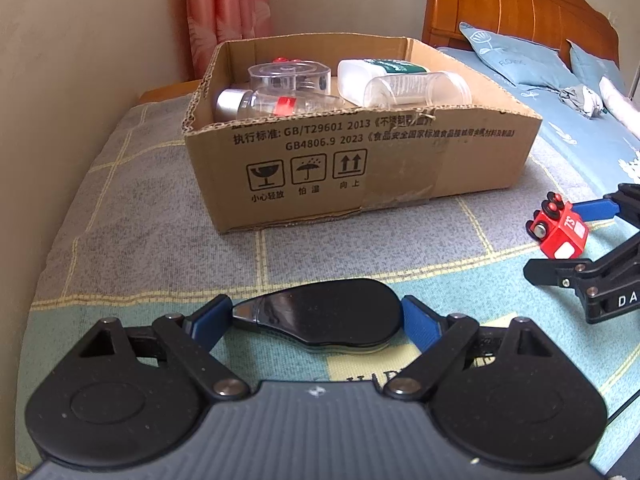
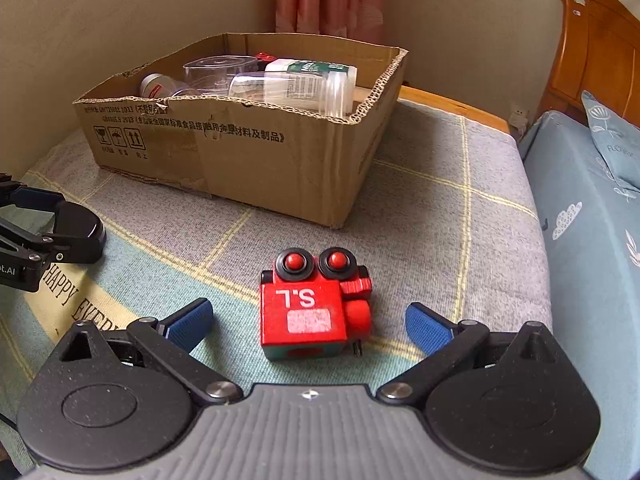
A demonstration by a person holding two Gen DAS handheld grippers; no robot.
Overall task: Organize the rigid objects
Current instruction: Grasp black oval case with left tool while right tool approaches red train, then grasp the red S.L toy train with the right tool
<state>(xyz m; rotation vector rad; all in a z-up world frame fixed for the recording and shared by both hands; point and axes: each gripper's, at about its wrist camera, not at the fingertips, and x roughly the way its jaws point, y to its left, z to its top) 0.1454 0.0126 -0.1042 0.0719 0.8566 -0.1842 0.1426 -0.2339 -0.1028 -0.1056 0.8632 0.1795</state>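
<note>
Two grippers: low over the checked blanket (image 2: 460, 208).
Left gripper (image 1: 316, 320): fingers closed against a black case (image 1: 332, 316).
Right gripper (image 2: 308, 320): fingers wide, red toy train (image 2: 316, 308) between, untouched.
Cardboard box (image 1: 360, 160): holds bottles, beyond both.

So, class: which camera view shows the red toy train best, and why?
The right wrist view. The red toy train lies on its side, central and whole, between the open right tongs, lettering and wheels legible. The left wrist view shows it small at the right edge, by the right tongs' blue pad.
</note>
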